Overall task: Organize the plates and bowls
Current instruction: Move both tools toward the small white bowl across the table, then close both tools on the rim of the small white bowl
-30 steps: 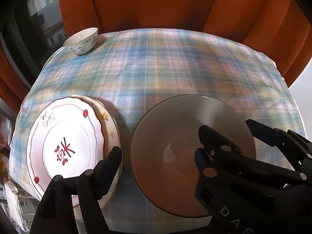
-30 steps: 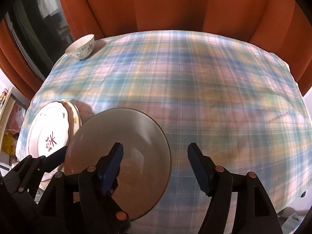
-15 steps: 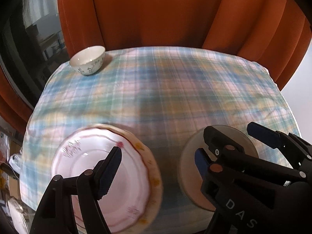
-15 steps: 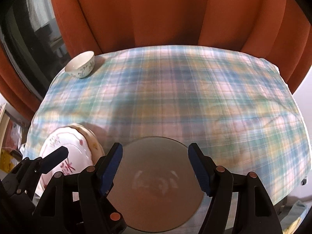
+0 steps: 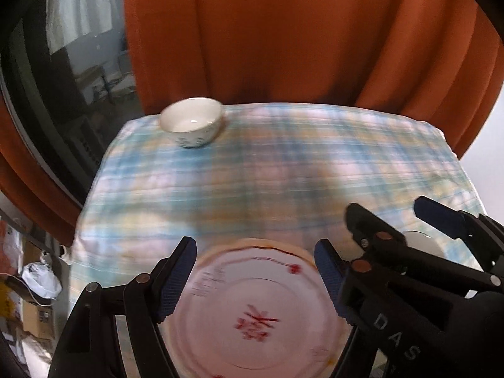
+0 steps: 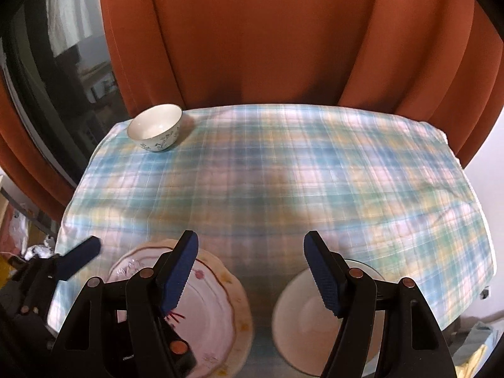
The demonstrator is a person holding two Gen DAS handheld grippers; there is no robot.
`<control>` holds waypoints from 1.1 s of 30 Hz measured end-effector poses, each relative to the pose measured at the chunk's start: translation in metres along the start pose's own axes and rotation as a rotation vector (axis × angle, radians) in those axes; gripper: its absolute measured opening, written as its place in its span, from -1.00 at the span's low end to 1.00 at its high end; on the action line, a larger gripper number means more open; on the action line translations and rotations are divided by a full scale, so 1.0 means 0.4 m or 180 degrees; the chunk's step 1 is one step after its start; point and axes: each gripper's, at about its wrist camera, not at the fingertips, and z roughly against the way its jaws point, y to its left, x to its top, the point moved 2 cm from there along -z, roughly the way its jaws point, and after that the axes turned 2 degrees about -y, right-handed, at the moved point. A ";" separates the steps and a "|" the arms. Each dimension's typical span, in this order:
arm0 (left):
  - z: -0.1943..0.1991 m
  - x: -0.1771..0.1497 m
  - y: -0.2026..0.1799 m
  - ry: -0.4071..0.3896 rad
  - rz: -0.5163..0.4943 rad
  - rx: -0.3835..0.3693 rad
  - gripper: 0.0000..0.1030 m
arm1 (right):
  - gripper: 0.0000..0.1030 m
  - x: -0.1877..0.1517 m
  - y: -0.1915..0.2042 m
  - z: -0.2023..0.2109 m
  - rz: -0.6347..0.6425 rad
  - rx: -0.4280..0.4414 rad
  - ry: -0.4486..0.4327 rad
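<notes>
My left gripper (image 5: 255,274) stands wide and holds nothing; it hangs above the stacked plates (image 5: 255,312) at the near left edge of the plaid tablecloth (image 6: 283,173). My right gripper (image 6: 250,267) is also wide and holds nothing, above the big bowl (image 6: 302,318) beside the plates. The small bowl (image 6: 156,127) sits at the far left corner, before the orange curtain (image 6: 267,37).

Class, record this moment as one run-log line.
left gripper: open, over stacked plates | right gripper: open, empty | large bowl: near edge | small bowl: far corner
</notes>
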 end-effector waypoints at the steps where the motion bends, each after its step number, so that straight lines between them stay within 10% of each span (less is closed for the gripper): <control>1: 0.000 0.003 0.012 -0.0001 0.0008 -0.0007 0.53 | 0.42 0.005 0.016 -0.002 -0.0009 -0.0030 0.0005; 19: -0.077 0.135 0.202 -0.0142 -0.0005 -0.0007 0.54 | 0.46 0.153 0.221 -0.088 0.0062 -0.0033 -0.0127; 33: -0.234 0.270 0.247 -0.0019 0.0167 0.0313 0.54 | 0.88 0.304 0.277 -0.276 0.0242 0.0252 -0.0089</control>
